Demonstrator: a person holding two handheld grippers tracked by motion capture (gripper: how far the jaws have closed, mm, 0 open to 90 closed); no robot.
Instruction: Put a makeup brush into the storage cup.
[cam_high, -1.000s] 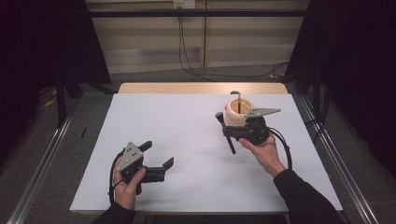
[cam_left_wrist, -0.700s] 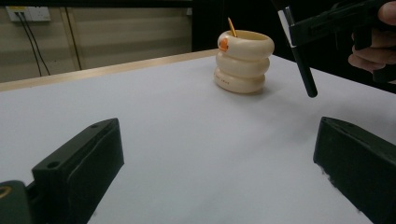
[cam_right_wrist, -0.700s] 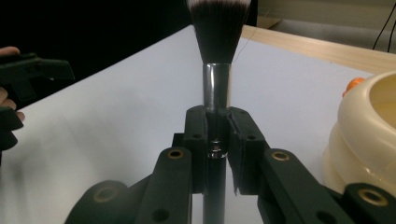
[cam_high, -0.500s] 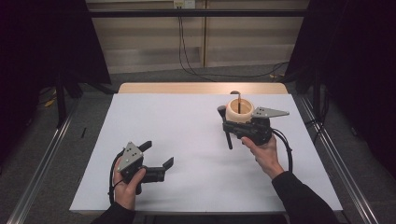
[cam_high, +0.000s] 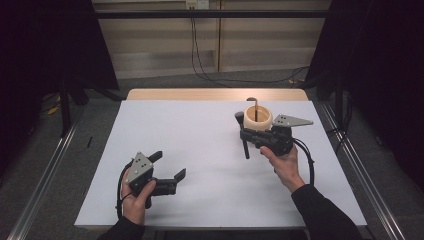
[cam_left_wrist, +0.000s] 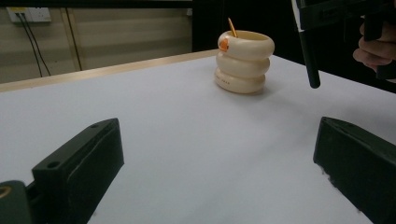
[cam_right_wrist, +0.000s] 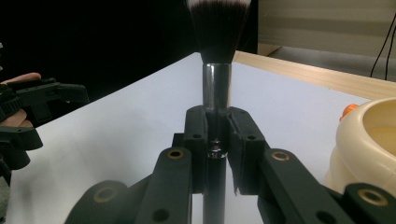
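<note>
Right of center in the high view, the right gripper (cam_high: 243, 132) pinches a makeup brush (cam_high: 242, 135) just beside the cream holder (cam_high: 258, 118), seemingly apart; lower left, the left gripper (cam_high: 170, 165) rests spread, its 2 jaws holding nothing.

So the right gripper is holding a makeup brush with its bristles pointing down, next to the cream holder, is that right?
Not quite. In the right gripper view the right gripper clamps the makeup brush with its bristles pointing up, not down. It is next to the cream holder.
</note>
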